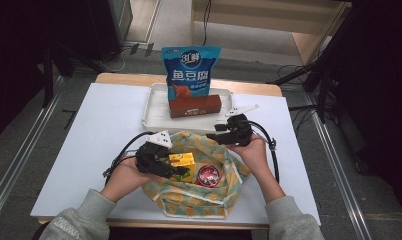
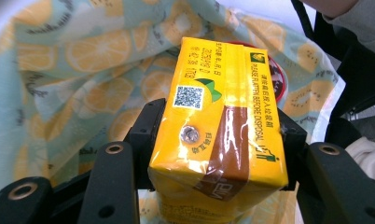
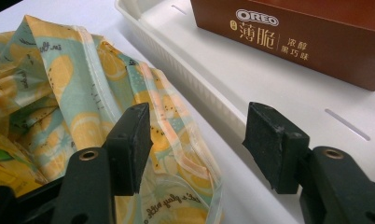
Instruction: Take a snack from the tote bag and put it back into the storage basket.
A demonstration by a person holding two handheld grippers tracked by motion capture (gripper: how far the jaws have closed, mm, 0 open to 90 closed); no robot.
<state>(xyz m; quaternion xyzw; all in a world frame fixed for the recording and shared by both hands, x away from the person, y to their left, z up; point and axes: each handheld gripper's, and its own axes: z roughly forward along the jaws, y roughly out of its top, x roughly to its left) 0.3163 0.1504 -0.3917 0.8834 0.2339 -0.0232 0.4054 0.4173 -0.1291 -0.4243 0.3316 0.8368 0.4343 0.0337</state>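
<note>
A yellow drink carton [image 1: 181,161] [image 2: 218,116] sits in the mouth of a lemon-print cloth bag [image 1: 199,197] [image 2: 83,60]. My left gripper [image 1: 180,170] [image 2: 218,140] is shut on the carton, with a black pad pressed against each long side. A red round lid [image 1: 208,175] [image 2: 280,79] lies in the bag just beyond the carton. My right gripper [image 1: 220,131] [image 3: 197,140] stands open at the bag's far rim [image 3: 176,140]. The fabric edge lies below its jaws, and neither pad presses on it.
A white tray [image 1: 154,107] [image 3: 213,70] stands behind the bag and holds a brown Oreo box [image 1: 195,106] [image 3: 293,42]. A blue snack pouch [image 1: 190,70] stands upright at the tray's back. A white sheet [image 1: 99,130] covers the table.
</note>
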